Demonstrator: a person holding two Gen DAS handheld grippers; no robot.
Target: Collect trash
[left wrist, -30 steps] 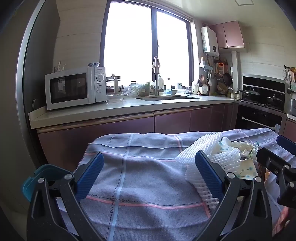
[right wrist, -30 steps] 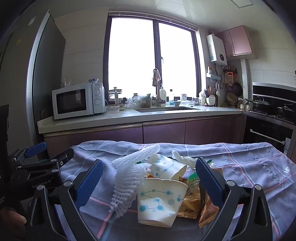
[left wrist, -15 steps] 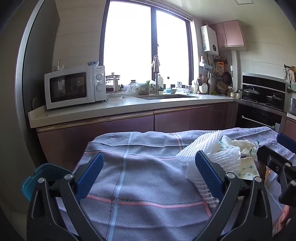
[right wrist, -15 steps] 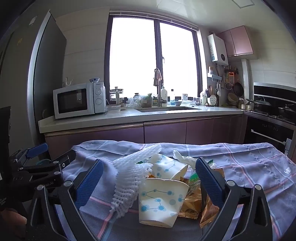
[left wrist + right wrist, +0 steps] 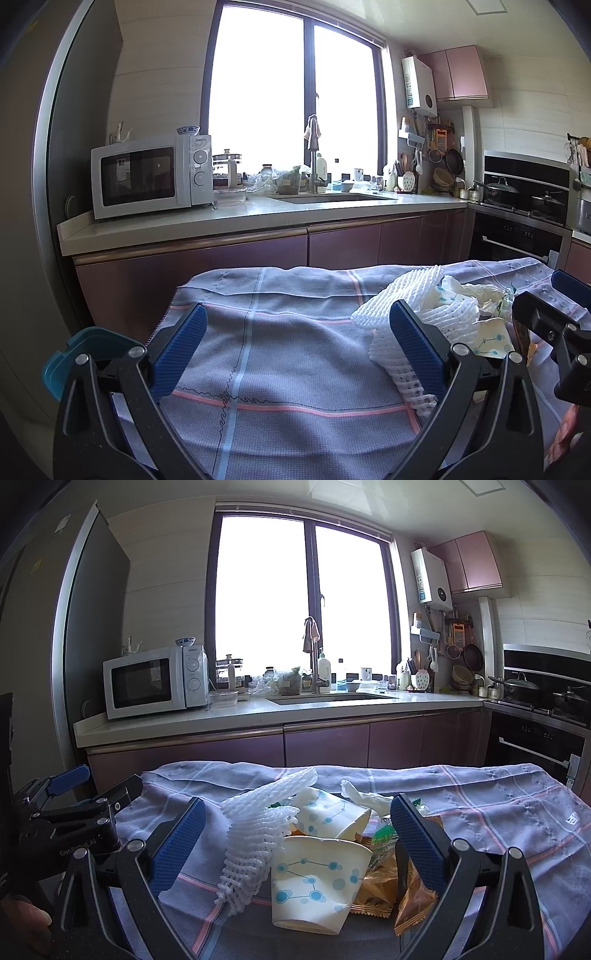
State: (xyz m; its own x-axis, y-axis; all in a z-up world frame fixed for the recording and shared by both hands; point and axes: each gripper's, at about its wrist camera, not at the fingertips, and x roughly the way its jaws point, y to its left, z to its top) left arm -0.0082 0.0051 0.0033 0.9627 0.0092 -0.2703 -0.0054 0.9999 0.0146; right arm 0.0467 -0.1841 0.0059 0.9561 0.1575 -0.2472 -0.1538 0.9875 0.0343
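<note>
A pile of trash lies on a table under a grey-blue checked cloth [image 5: 498, 812]. It holds white foam fruit netting [image 5: 255, 834], two crushed paper cups with blue dots [image 5: 317, 878] [image 5: 332, 814], crumpled white paper [image 5: 364, 797] and golden snack wrappers [image 5: 410, 897]. My right gripper [image 5: 295, 845] is open, its jaws standing either side of the pile, just short of it. My left gripper [image 5: 297, 349] is open and empty over bare cloth [image 5: 277, 350], left of the netting [image 5: 406, 325]. Each gripper shows at the edge of the other's view.
A teal bin [image 5: 92, 354] sits low at the left beside the table. Behind the table runs a kitchen counter [image 5: 258, 716] with a microwave [image 5: 155, 681], a sink and a tap. An oven and hob [image 5: 535, 716] stand at the right.
Both views have shifted slightly; the trash pile looks a touch closer to the right gripper. Both grippers stay open.
</note>
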